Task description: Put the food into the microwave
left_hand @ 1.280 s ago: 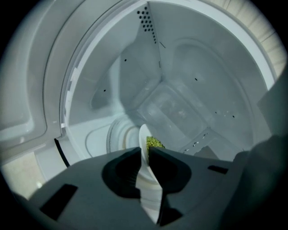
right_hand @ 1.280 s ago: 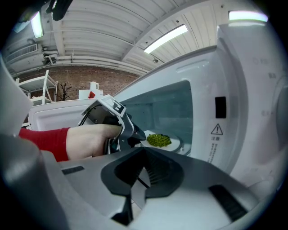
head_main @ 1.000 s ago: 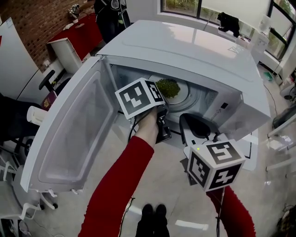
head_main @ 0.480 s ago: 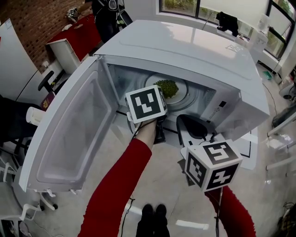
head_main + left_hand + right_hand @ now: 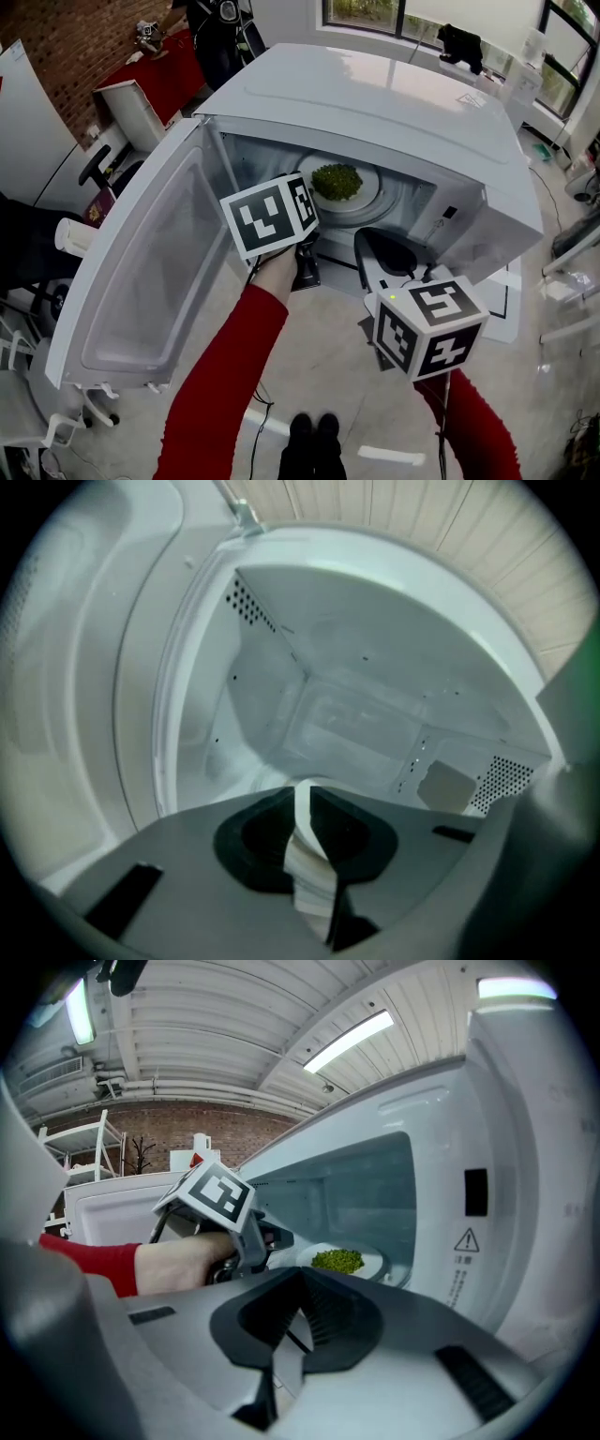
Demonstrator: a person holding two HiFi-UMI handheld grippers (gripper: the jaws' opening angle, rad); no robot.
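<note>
- We're looking steeply down on the white microwave point(image 5: 375, 103), its door point(image 5: 141, 272) swung wide open to the left of the frame.
- There's the task's thing: the green food point(image 5: 337, 180) sits heaped on a white plate point(image 5: 364, 199), and the plate rests on the turntable deep inside the cavity, just above centre frame.
- Nothing is touching the plate; both tools are outside the cavity.
- The left tool point(image 5: 302, 803) hangs just in front of the opening, at centre frame in the head view, gripped by a hand point(image 5: 278, 272) in a red sleeve.
- Its own view looks into the bare white cavity. The jaws stand a narrow slit apart, with nothing held between them.
- The right tool point(image 5: 298, 1288) waits at the lower right of the head view, near the microwave's control-panel side and well apart from the plate.
- Its jaws are drawn together at the tips and carry nothing. Past them we see the food on its plate and the left tool beside the opening.
- By our reckoning, the placing itself is done: the food is in and let go.
- What's left, if anything, is clearing the doorway and swinging that door closed. It is still fully open, so that step is not yet done.
- The left tool is nearest the door, so we'd expect it to take the push.
</note>
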